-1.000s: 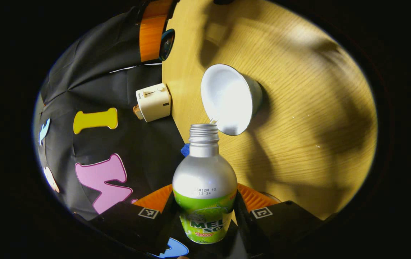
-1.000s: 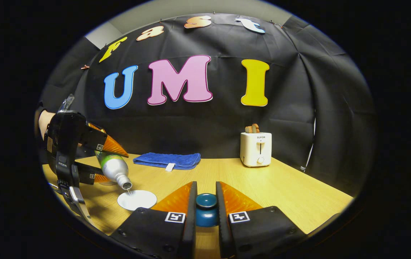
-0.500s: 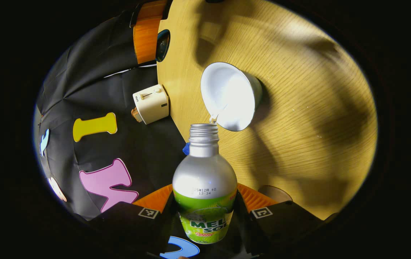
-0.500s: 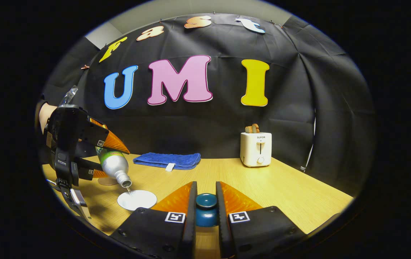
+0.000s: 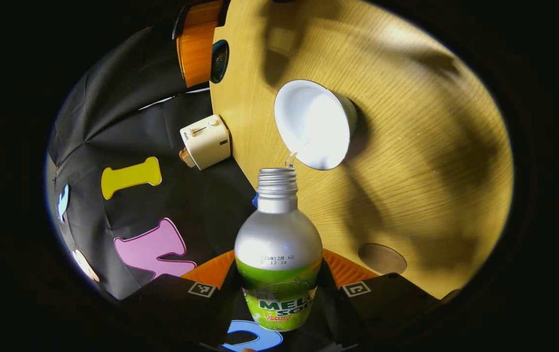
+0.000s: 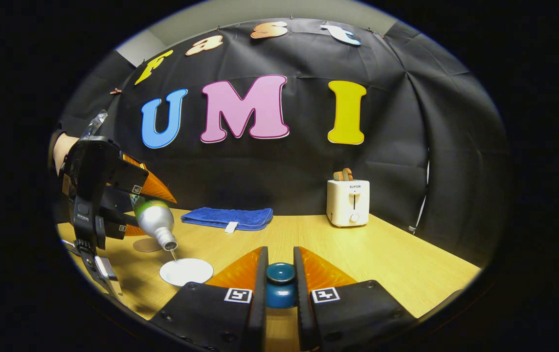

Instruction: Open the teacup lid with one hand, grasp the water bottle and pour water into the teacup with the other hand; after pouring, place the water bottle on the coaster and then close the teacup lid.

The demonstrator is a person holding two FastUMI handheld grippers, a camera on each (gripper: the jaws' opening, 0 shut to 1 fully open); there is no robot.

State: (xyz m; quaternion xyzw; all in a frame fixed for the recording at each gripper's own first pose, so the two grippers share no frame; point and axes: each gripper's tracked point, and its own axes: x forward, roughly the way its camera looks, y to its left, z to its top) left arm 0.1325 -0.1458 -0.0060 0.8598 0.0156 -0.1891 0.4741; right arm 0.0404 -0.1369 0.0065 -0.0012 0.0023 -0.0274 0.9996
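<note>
Counter [image 6: 382, 249]: wood, blue cloth [image 6: 228, 217] and toaster [image 6: 348, 202] along its far edge by the booth wall.

Left gripper [image 5: 279, 281]: jaws pinching the water bottle [image 5: 278, 261] round its labelled body, one finger each side. Bottle tipped neck-down twd the teacup [image 5: 314, 124]; in the right gripper view it hangs above the cup near the counter's left side. Vs 1 s ago the neck has lifted clear of the cup rim and the bottle sits higher; a thin thread of water still falls from the mouth into the cup. Reads as pour tapering off, prob. near the end of that step.

Teacup: white, open, upright on the counter.

Coaster [image 5: 382, 258]: round, bare, just beside the cup twd the left edge; more of it shows now than 0.5 s ago. Next stop for the bottle, I'd guess.

Right gripper [image 6: 279, 278]: jaws pressed onto the knob of the teacup lid [image 6: 280, 286], held off to the side, unmoved. Lid goes back last.
</note>
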